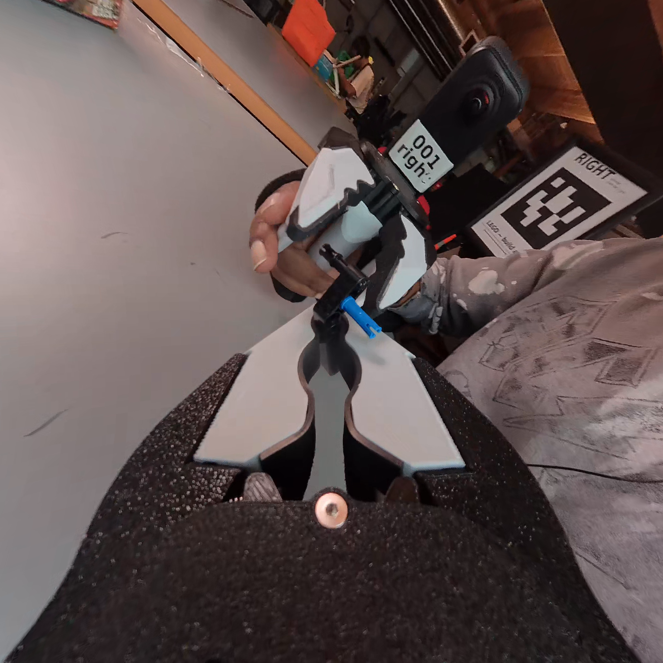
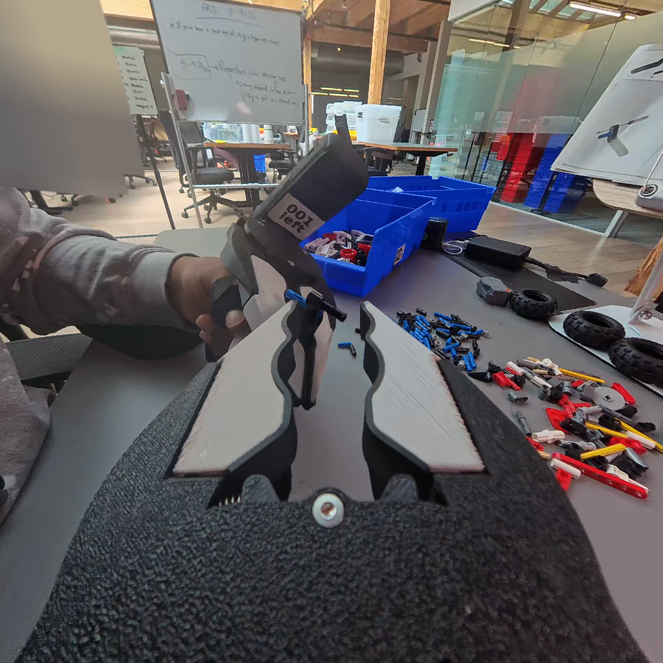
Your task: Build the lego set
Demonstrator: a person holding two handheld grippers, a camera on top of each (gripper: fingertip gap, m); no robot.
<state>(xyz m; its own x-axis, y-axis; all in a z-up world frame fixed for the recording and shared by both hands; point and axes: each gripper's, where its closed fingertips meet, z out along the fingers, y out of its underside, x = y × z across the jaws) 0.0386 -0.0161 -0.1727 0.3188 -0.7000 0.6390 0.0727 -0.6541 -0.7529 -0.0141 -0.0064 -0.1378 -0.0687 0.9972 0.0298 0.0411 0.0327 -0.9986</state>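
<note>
My left gripper [image 1: 328, 324] is shut on a black lego connector [image 1: 341, 287] with a blue pin [image 1: 360, 317] sticking out of its side, held above the grey table [image 1: 107, 215]. My right gripper [image 2: 328, 308] is open. Its fingers stand on either side of the connector's black axle end [image 2: 335, 311] without gripping it. The right gripper also shows in the left wrist view [image 1: 332, 278], held by a hand [image 1: 272, 244]. The left gripper [image 2: 310, 323], the connector [image 2: 315, 305] and the blue pin [image 2: 294, 297] also show in the right wrist view.
To the right on the table lie a heap of blue and black pins [image 2: 441, 333], a pile of red, yellow and black parts [image 2: 592, 412], three black tyres [image 2: 592, 328] and blue bins [image 2: 394, 233]. An instruction booklet [image 2: 617, 118] stands at the far right. My hands' fingertips stand some 6 cm from each other.
</note>
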